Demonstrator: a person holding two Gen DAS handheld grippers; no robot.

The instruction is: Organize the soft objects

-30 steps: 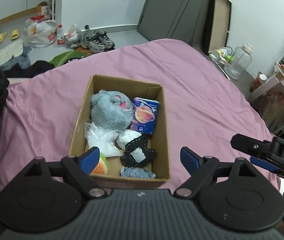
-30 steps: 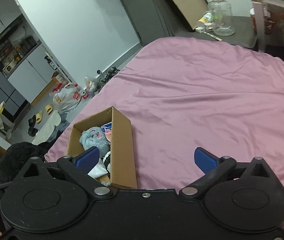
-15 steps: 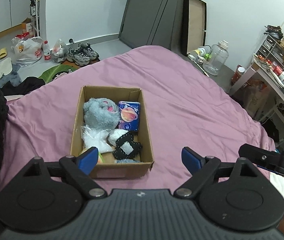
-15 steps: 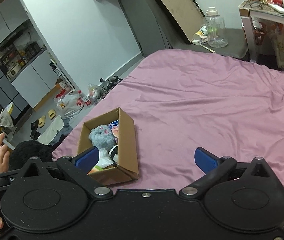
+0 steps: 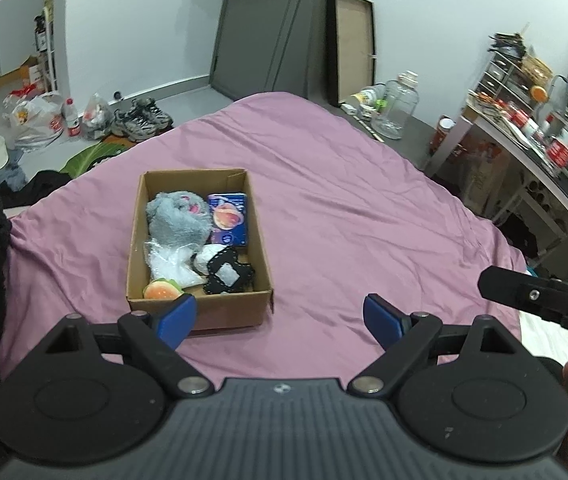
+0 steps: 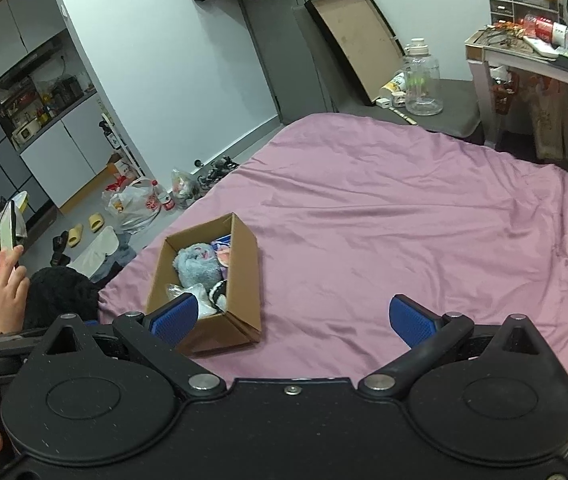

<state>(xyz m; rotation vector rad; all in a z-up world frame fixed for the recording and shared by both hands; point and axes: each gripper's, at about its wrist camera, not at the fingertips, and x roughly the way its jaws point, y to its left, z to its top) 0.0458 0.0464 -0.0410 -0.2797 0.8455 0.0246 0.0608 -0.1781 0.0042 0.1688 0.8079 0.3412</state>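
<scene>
Cardboard box (image 5: 200, 304) lies on the pink bedspread (image 5: 344, 208) near its left edge, long axis running away from the left gripper (image 5: 280, 318), whose blue pads gape with nothing between; inside sit a grey plush (image 5: 176, 216), blue carton (image 5: 228, 220) and black pouch (image 5: 226, 276)

From the right wrist the box (image 6: 244, 272) angles toward the grey door (image 6: 280, 40); the right gripper (image 6: 292, 318) also stands wide, empty, above bare wrinkled bedspread (image 6: 404, 220)
</scene>
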